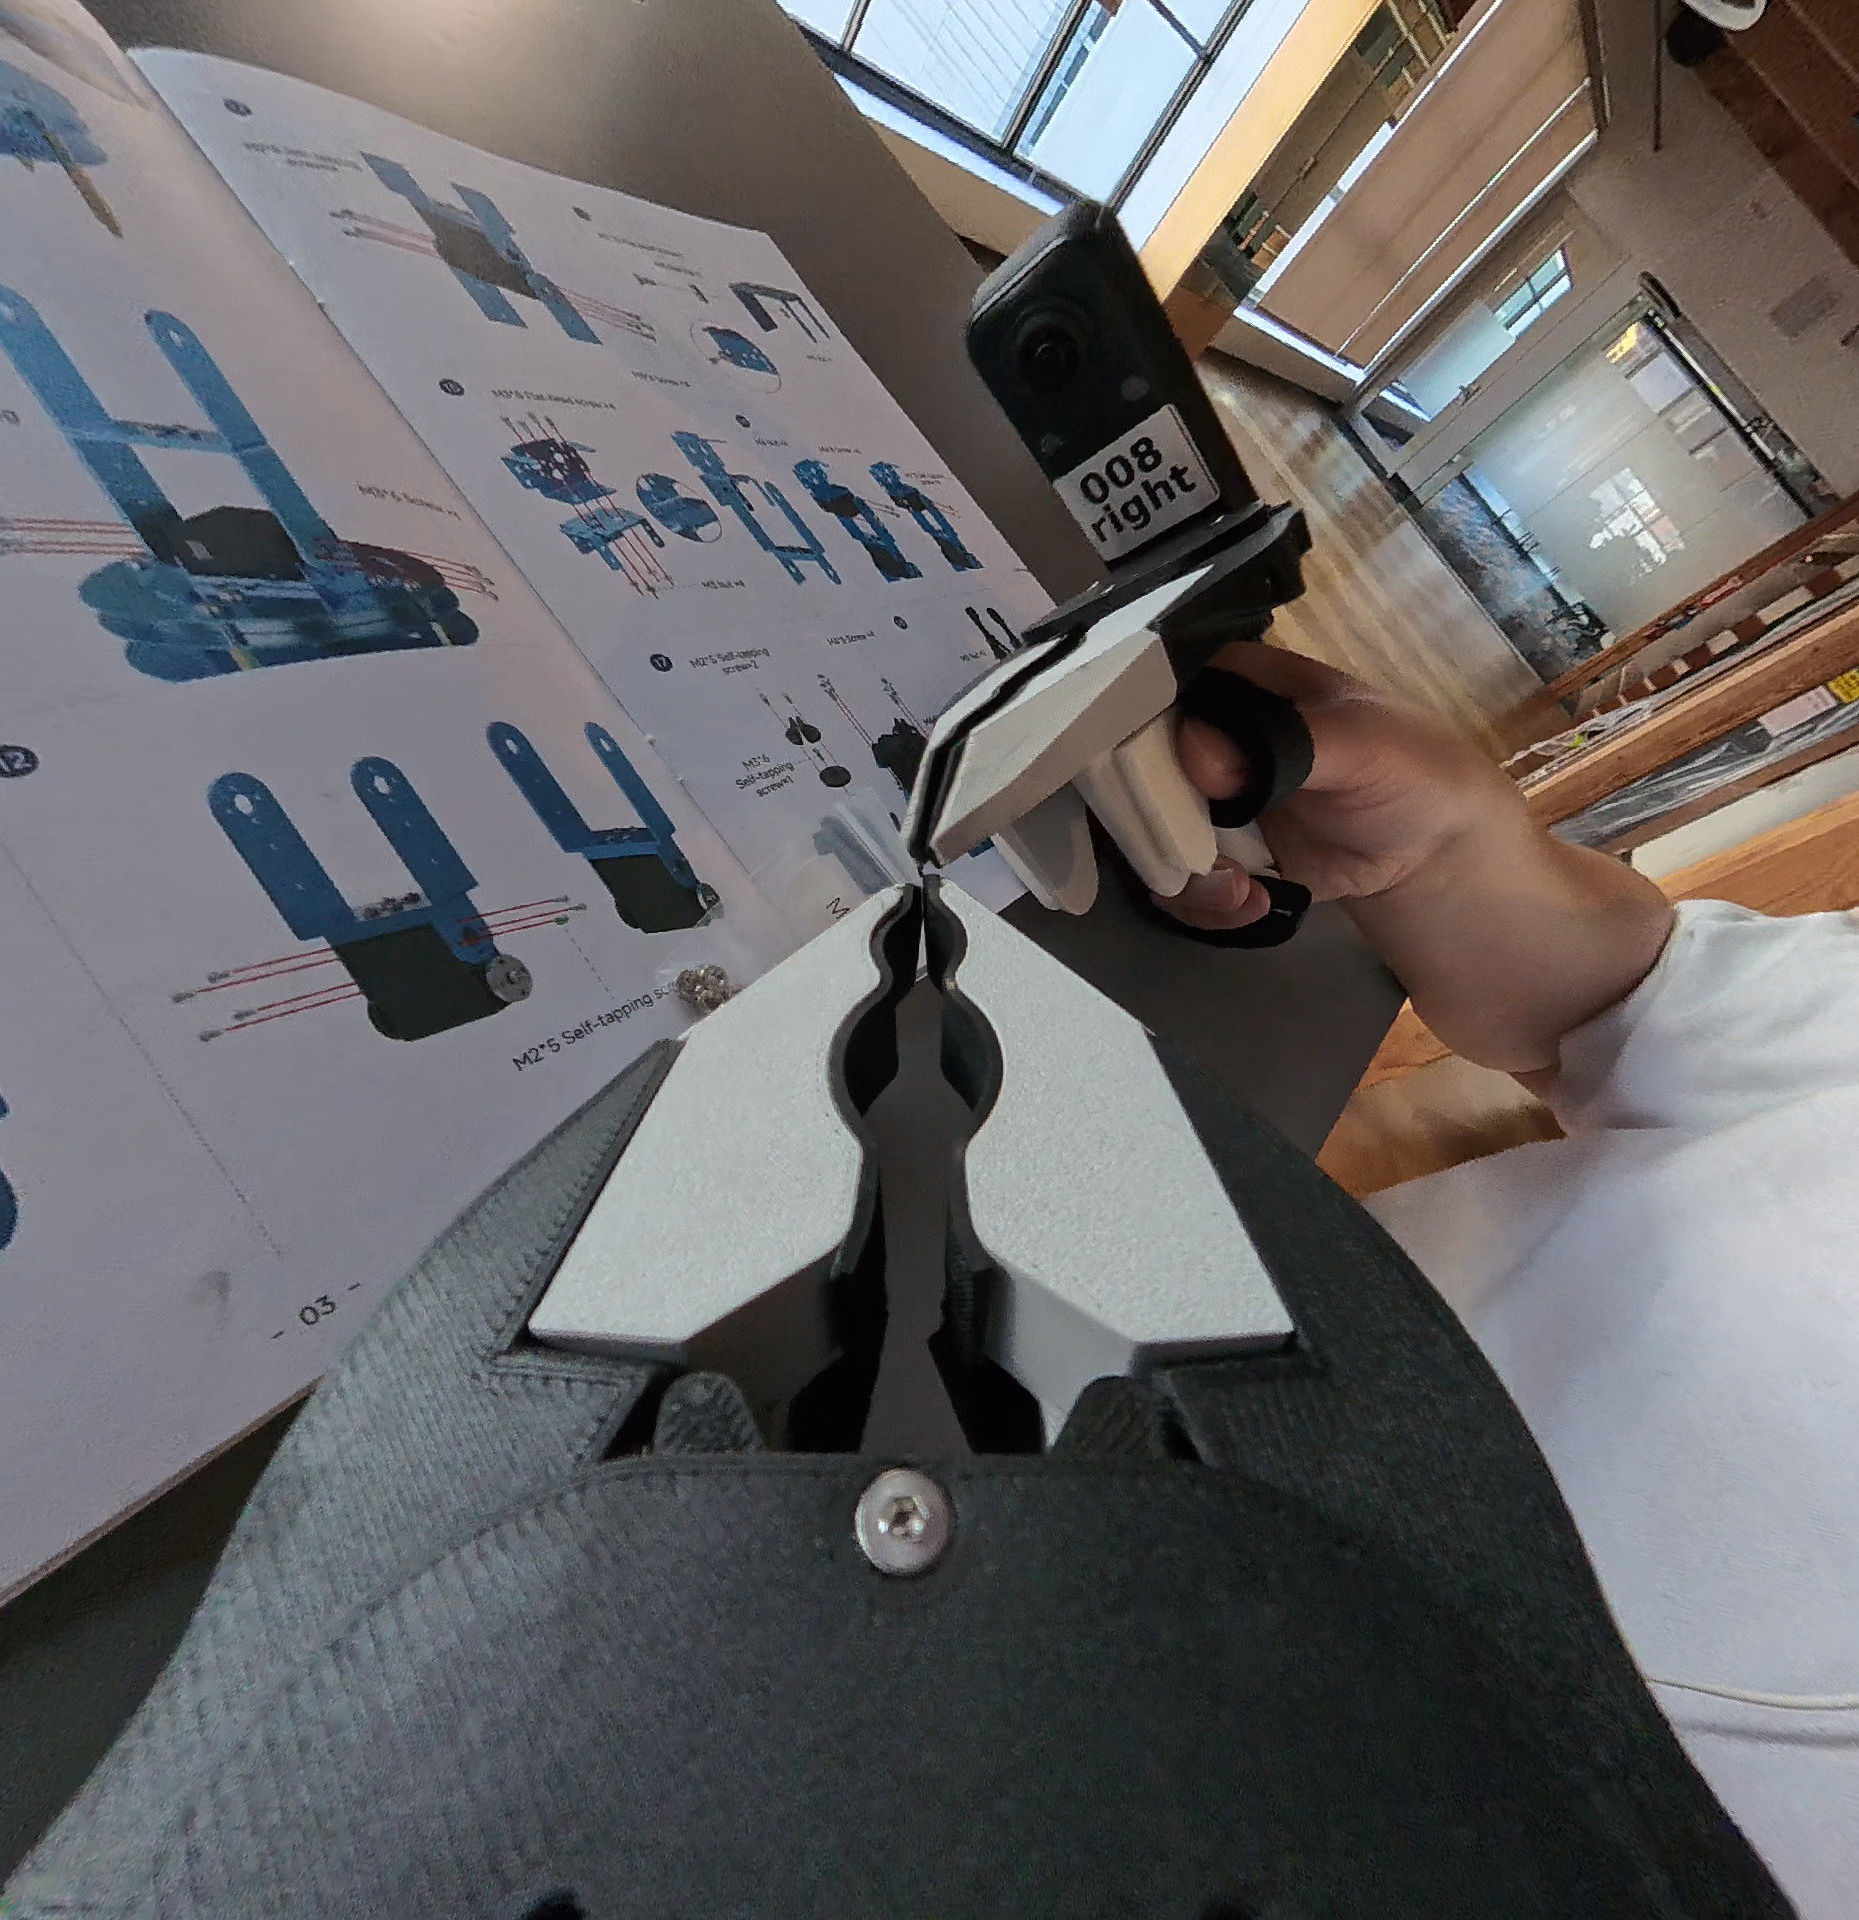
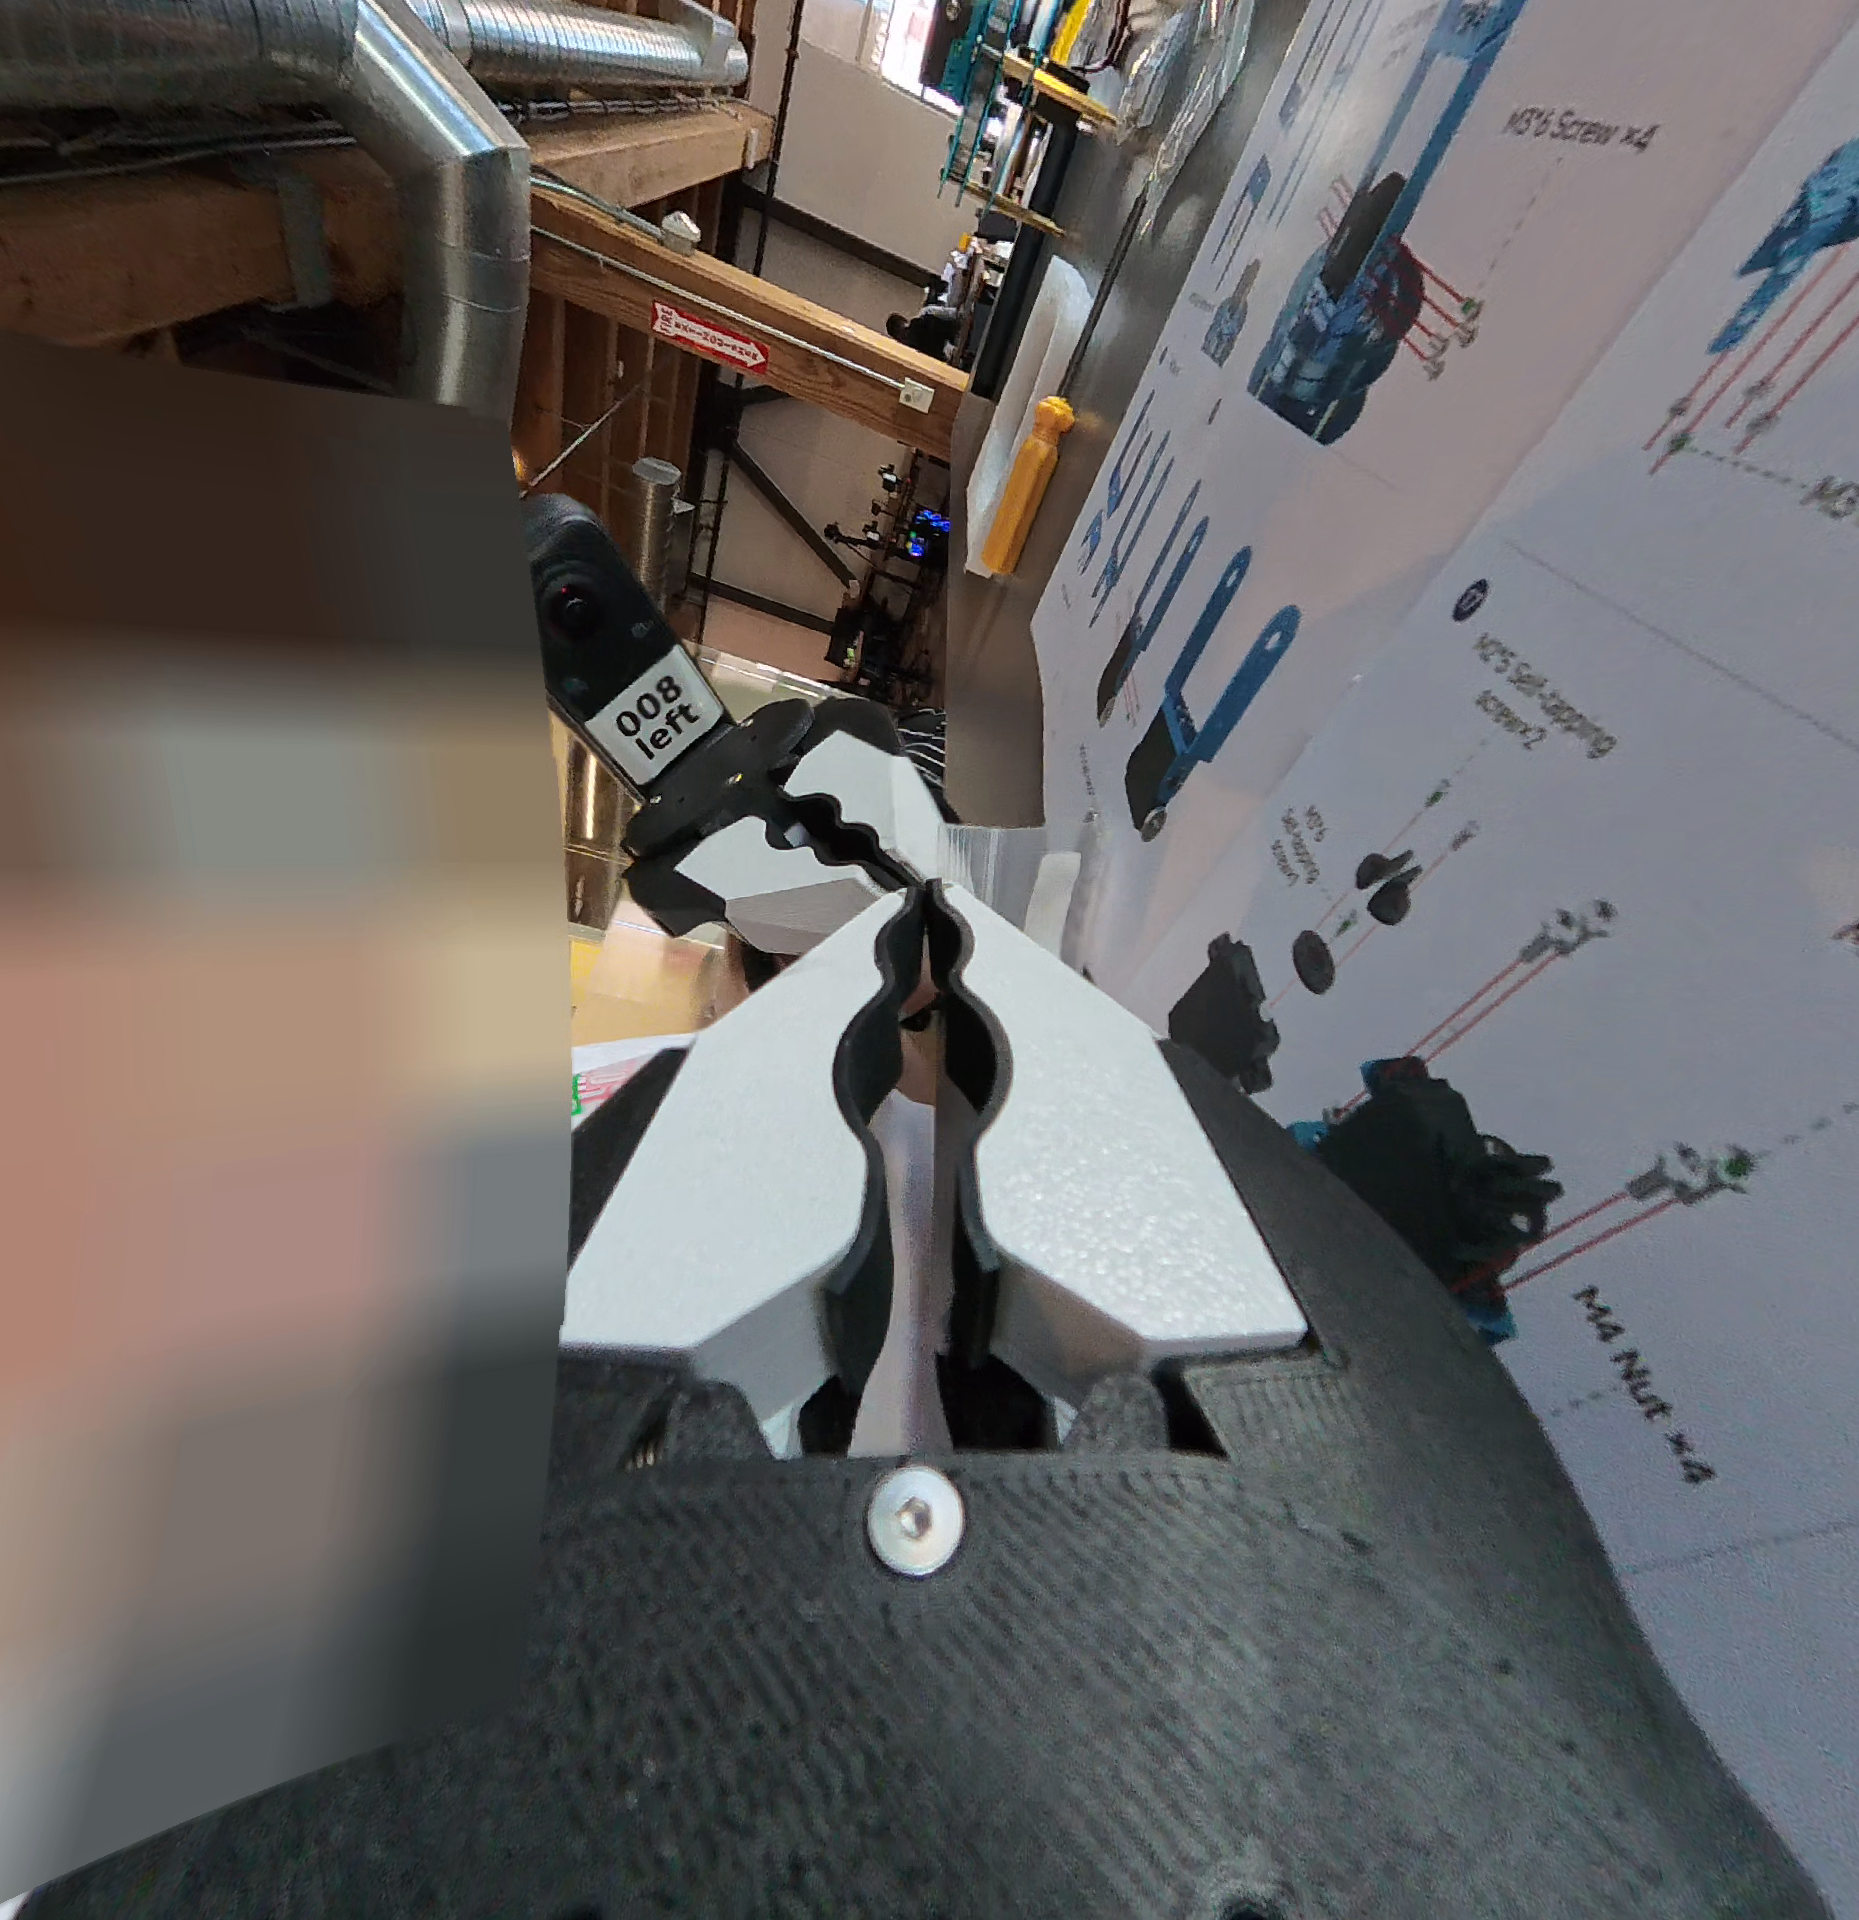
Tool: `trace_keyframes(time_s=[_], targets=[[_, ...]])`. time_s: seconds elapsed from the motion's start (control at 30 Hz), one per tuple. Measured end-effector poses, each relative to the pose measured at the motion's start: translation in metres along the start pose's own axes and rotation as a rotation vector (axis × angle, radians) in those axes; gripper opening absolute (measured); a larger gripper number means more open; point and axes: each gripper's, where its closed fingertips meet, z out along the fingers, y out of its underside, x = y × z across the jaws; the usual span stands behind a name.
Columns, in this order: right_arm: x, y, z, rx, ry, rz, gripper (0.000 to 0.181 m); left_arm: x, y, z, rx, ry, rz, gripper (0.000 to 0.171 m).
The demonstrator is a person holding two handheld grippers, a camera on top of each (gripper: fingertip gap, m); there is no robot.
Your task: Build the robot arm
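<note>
My left gripper and my right gripper meet tip to tip above an open instruction booklet. Both are shut. A small clear plastic bag stands up from the page right at the two tips, and both seem to pinch its edge. In the right wrist view my right gripper touches the left gripper, with the bag just beside them. A hand holds the right gripper's handle.
The booklet lies on a dark table. A few small metal nuts sit on the page. A black part and a blue-and-black assembly rest on it. A yellow screwdriver handle lies farther off. Only a small space, under 4 cm, lies between the two pairs of fingers.
</note>
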Motion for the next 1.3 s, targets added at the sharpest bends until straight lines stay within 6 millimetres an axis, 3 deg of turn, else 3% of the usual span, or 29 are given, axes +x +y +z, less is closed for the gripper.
trace_keyframes(time_s=[0.03,0.27,0.4,0.97,1.3], targets=[[0.001,0.000,-0.001,-0.003,0.014,-0.014,0.000,0.000,0.001,0.000,-0.005,0.005,-0.007,0.000],[0.007,0.005,-0.005,-0.086,0.179,-0.185,0.011,-0.001,0.000,-0.001,0.002,0.059,-0.083,0.000],[0.007,0.017,0.002,-0.146,0.178,-0.207,0.018,-0.001,-0.001,-0.003,0.011,0.118,-0.159,0.000],[0.007,0.013,0.006,-0.114,0.158,-0.237,0.009,-0.001,-0.008,-0.012,0.047,0.303,-0.376,0.003],[0.006,0.013,0.007,-0.114,0.150,-0.244,0.008,0.000,-0.006,-0.012,0.028,0.319,-0.384,0.000]])
